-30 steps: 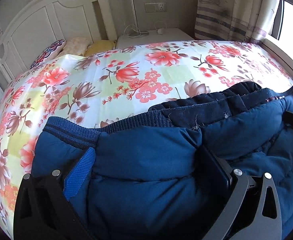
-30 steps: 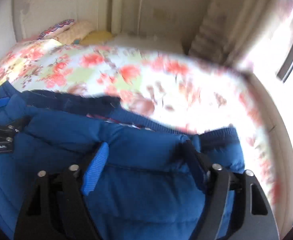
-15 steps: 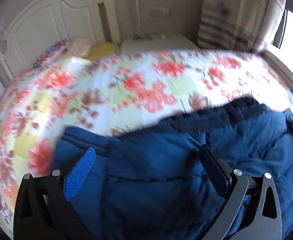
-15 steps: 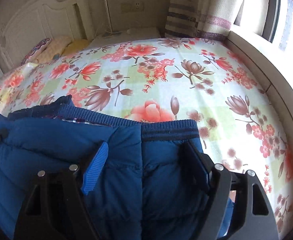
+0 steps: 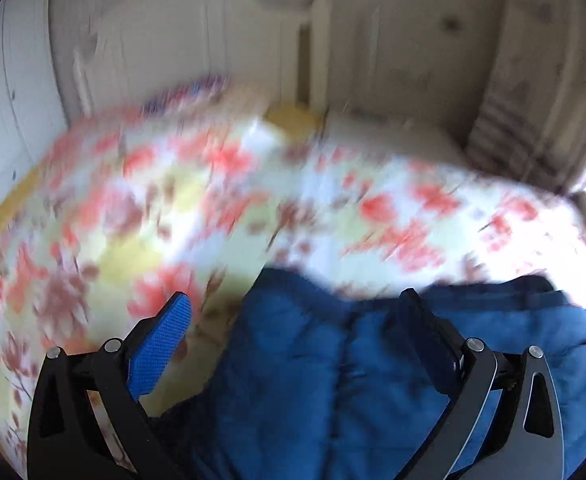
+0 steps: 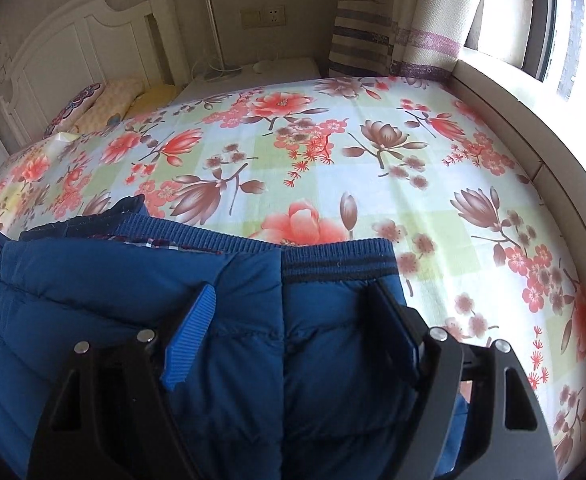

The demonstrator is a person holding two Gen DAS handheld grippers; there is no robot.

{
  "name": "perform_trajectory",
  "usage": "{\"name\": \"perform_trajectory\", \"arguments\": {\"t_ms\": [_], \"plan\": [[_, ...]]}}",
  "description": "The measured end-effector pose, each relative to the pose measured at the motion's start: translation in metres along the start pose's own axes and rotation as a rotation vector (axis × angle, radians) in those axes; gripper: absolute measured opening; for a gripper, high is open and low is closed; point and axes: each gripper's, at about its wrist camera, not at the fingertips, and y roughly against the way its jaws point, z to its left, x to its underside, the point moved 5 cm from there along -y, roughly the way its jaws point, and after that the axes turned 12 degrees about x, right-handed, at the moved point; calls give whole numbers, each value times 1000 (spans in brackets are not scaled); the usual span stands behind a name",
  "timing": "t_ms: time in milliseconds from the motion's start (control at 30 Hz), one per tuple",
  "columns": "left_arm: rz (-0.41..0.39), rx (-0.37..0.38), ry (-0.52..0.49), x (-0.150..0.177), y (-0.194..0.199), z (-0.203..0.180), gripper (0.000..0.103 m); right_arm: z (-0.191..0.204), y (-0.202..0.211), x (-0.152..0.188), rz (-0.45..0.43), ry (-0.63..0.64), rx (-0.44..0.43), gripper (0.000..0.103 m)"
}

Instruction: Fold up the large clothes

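A blue puffer jacket [image 6: 93, 280] lies on the floral bedsheet [image 6: 333, 160], its ribbed hem [image 6: 333, 260] toward the headboard. My right gripper [image 6: 291, 289] hovers over the jacket's right hem corner, jaws wide open, with padded fabric under and between the fingers and no pinch visible. The left wrist view is motion-blurred. There my left gripper [image 5: 293, 300] is open too. Its blue-padded finger [image 5: 161, 344] is over bare sheet [image 5: 213, 200] and the other finger is over the jacket [image 5: 333, 380], whose left edge runs between them.
A white headboard [image 6: 73, 52] and pillows [image 6: 105, 100] are at the far left. A white nightstand [image 6: 253, 72] with cables stands behind the bed. A curtain [image 6: 393, 20] and a window ledge [image 6: 513, 100] run along the right side.
My left gripper has lifted and swung left, so the jacket's left edge now sits between its fingers. My right gripper slid to the right hem corner, then stayed still.
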Motion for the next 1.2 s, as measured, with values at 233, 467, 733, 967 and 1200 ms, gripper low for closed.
{"name": "perform_trajectory", "arguments": {"t_ms": [233,467,733,967,1200], "plan": [[211,175,-352,39,-47,-153,99,0,1,1,-3,-5,-4,78],[286,234,-301,62,-77,-137,99,-2,2,-1,8,-12,-14,79],[242,247,-283,65,-71,-139,99,70,87,14,-171,231,6,84],[239,267,-259,62,-69,-135,99,74,38,33,-18,243,-64,90],[83,56,-265,48,12,-78,99,63,103,39,-147,221,-108,91]]}}
